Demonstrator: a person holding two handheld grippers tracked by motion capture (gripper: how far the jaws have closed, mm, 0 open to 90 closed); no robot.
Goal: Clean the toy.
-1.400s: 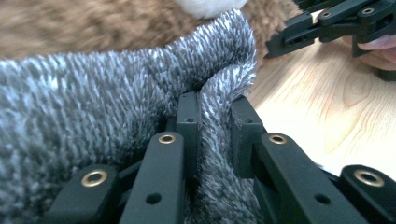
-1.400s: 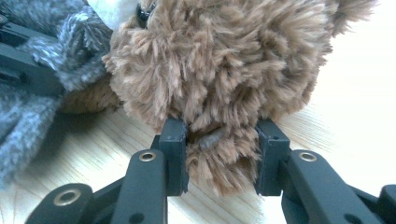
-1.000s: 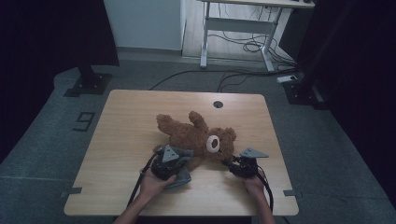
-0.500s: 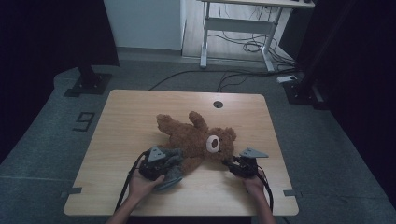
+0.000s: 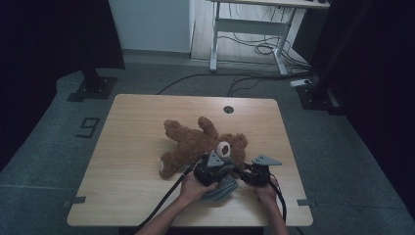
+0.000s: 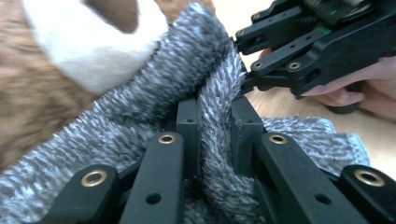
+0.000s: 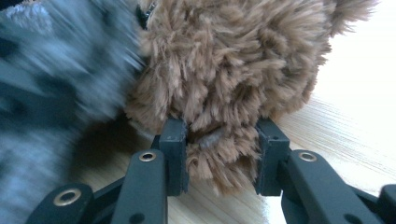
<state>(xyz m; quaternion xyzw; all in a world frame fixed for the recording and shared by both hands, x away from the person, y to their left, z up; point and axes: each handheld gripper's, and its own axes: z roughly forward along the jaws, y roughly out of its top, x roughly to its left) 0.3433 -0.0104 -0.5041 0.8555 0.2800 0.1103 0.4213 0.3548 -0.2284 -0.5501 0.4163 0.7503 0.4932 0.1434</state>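
Note:
A brown teddy bear [image 5: 193, 143] lies on its back on the wooden table [image 5: 132, 147], head toward the near right. My left gripper [image 5: 215, 166] sits at the bear's head, shut on a fold of a fuzzy grey knitted cloth [image 5: 222, 188]. In the left gripper view the jaws [image 6: 215, 116] pinch that cloth [image 6: 154, 93] just under the bear's white muzzle [image 6: 93, 51]. My right gripper [image 5: 250, 171] is beside it on the right. In the right gripper view it [image 7: 222, 140] is shut on a tuft of the bear's brown head fur [image 7: 233, 60], with the grey cloth [image 7: 56, 70] blurred at the left.
A round cable hole [image 5: 228, 109] is near the table's far edge. Black cables trail from both grippers over the near edge. Beyond the table stand a white desk frame [image 5: 244, 29] and floor cables. Bare wood lies left of the bear.
My left gripper has swung right with the grey cloth, from beside the bear's body up to its head, close to the right gripper. The right gripper and the bear have stayed put.

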